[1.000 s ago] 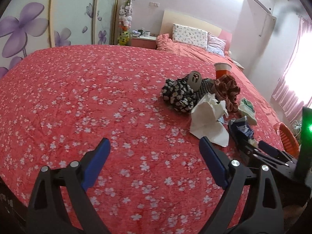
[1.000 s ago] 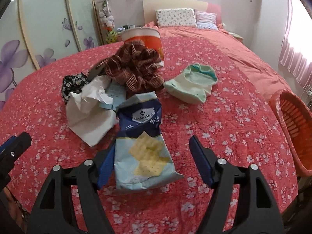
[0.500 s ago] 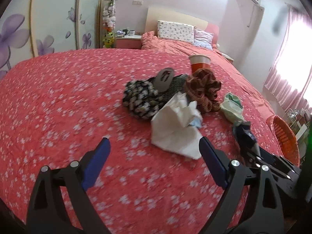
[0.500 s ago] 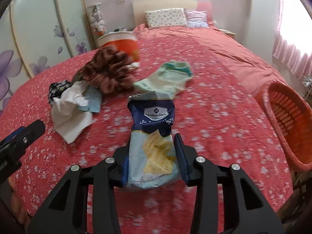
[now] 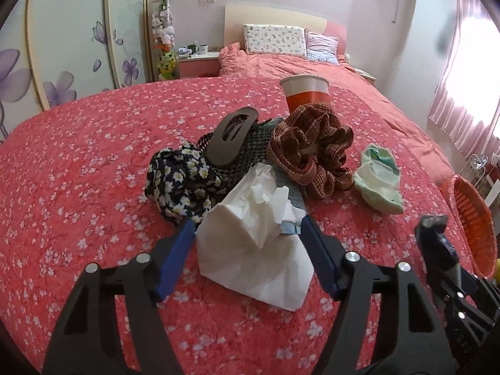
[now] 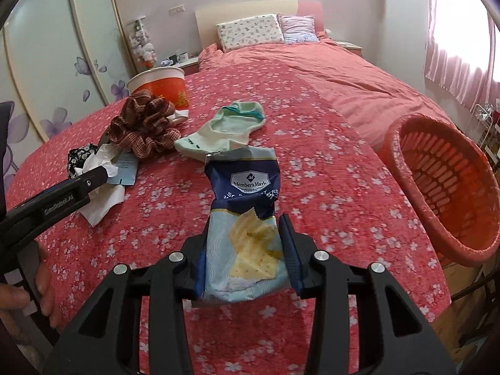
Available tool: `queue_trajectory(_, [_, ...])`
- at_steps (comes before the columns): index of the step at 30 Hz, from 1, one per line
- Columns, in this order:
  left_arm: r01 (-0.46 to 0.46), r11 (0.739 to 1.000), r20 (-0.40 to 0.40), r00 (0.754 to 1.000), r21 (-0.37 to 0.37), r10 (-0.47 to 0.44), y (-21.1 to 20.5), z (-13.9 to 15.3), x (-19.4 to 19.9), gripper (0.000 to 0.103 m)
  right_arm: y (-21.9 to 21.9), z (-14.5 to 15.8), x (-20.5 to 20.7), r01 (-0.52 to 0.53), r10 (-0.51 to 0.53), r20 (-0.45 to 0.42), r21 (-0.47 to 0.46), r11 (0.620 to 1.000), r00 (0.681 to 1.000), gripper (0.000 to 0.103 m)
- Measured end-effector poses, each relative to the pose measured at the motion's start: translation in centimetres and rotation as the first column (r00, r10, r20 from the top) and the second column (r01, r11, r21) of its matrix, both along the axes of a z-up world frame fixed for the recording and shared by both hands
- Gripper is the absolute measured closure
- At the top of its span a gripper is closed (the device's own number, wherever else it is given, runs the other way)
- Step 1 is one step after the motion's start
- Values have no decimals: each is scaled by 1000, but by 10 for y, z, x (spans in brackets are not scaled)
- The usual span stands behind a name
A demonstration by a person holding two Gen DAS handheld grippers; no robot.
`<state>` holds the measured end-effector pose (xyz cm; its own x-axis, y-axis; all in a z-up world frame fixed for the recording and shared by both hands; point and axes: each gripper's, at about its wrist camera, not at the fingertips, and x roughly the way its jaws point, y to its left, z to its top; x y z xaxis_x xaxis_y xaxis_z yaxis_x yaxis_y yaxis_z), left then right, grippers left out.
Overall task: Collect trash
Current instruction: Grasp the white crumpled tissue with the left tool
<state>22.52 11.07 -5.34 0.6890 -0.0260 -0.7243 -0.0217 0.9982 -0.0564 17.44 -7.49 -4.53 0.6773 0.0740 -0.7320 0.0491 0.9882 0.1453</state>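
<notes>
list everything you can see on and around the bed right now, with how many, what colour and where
cracker bag: 1, blue, clamped in the right hand-held gripper.
crumpled tissue: 1, white, between the left hand-held gripper's fingers.
brown scrunchie: 1, brown check, centre of pile.
floral scrunchie: 1, black with daisies, left of the tissue.
hair clip: 1, grey, atop the pile.
paper cup: 1, white and orange, behind the pile.
sock: 1, mint green, right of the pile.
basket: 1, orange, beside the bed.
bedspread: 1, red floral.
pillows: 2, at the headboard.
left hand-held gripper: jaws closing.
right hand-held gripper: gripping.
</notes>
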Motion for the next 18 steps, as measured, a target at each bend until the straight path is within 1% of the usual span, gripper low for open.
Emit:
queue_trajectory(2, [3, 1000, -9, 1000, -4, -3, 0, -1, 3, 48, -4, -1, -1, 7, -7, -2, 4, 1000, 1000, 62])
queue_trajectory(8, [1, 1000, -10, 1000, -27, -1, 7, -2, 2, 63, -11, 0, -3, 14, -14, -1, 15, 1000, 1000, 62])
queue_trajectory(11, [3, 999, 7, 1000, -44, -2, 12, 2, -2, 66, -13, 1, -5, 16, -16, 5, 20, 1000, 1000, 62])
queue_trajectory(15, [-4, 998, 28, 1000, -59, 5, 16, 11, -7, 66, -16, 5, -6, 18, -19, 15, 26, 999, 1000, 62])
queue_trajectory(18, [-7, 998, 46, 999, -69, 11, 20, 19, -12, 69, -17, 8, -8, 19, -20, 25, 30, 999, 999, 62])
